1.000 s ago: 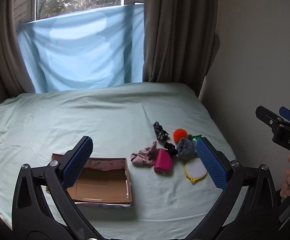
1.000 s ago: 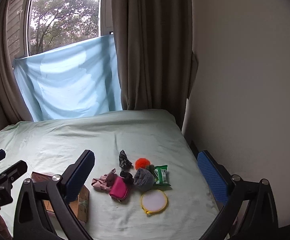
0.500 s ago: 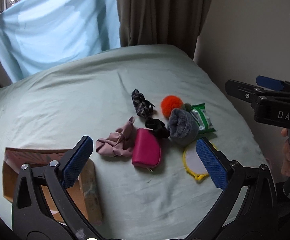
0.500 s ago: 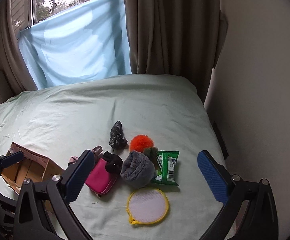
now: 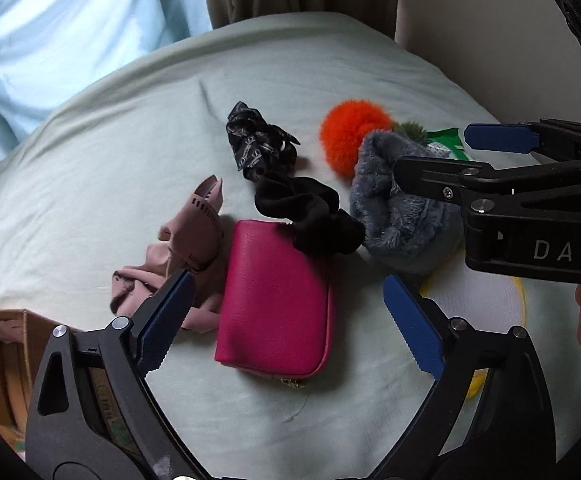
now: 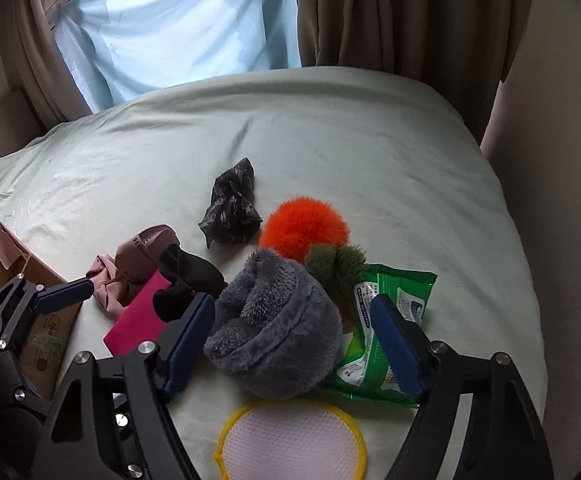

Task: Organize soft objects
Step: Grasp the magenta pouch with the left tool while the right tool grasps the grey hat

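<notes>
Both grippers have dropped close over the pile near the bed's (image 6: 330,128) right side, jaws closing yet empty, the left gripper (image 5: 286,320) straddling the pouch (image 5: 278,300), the right gripper (image 6: 294,344) straddling the grey plush (image 6: 278,320), probably to grab them.

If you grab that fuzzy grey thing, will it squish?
Probably. The fuzzy grey thing looks plush and folded, so it should squash between the closing right gripper fingers. It likely feels light, and may flop open when lifted.
</notes>
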`<act>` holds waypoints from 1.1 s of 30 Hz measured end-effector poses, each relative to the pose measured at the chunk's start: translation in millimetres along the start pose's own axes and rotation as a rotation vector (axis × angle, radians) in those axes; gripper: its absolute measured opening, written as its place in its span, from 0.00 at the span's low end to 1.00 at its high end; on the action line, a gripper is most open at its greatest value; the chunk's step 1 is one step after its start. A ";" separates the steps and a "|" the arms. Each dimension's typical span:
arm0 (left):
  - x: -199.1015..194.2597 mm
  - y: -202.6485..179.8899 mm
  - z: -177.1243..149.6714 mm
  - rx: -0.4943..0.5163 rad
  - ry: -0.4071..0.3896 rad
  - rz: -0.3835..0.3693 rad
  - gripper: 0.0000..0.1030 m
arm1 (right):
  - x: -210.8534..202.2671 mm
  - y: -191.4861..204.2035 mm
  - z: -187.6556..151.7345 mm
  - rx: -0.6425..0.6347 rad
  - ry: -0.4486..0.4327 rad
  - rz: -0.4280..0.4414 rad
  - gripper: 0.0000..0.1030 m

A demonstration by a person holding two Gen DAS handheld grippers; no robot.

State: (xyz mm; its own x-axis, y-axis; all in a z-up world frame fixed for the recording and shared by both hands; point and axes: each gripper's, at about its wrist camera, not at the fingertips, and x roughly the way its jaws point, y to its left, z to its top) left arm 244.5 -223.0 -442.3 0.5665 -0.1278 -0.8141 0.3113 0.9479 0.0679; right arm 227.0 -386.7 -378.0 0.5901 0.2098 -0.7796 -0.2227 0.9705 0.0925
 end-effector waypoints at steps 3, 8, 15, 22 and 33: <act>22.3 -2.7 -1.2 0.001 0.030 0.004 0.89 | 16.2 -0.8 -1.9 -0.014 0.019 0.024 0.74; 47.7 -6.5 -2.6 0.011 0.073 0.020 0.83 | 38.6 -7.8 -8.6 0.008 0.057 0.068 0.74; 71.3 -0.4 -5.3 -0.011 0.136 0.017 0.64 | 54.3 -3.7 -15.9 0.038 0.084 0.138 0.60; 71.5 -8.2 -9.7 -0.005 0.140 0.019 0.55 | 52.9 -5.2 -15.4 0.054 0.082 0.134 0.45; 50.2 -1.6 -4.5 -0.013 0.118 -0.008 0.42 | 32.3 -13.4 -12.9 0.132 0.053 0.116 0.37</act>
State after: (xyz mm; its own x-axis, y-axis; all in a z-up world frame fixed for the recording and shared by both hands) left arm 268.9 -229.7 -485.9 0.4699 -0.1004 -0.8770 0.3047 0.9509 0.0543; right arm 239.0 -394.4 -412.4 0.5237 0.3177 -0.7905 -0.1807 0.9482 0.2614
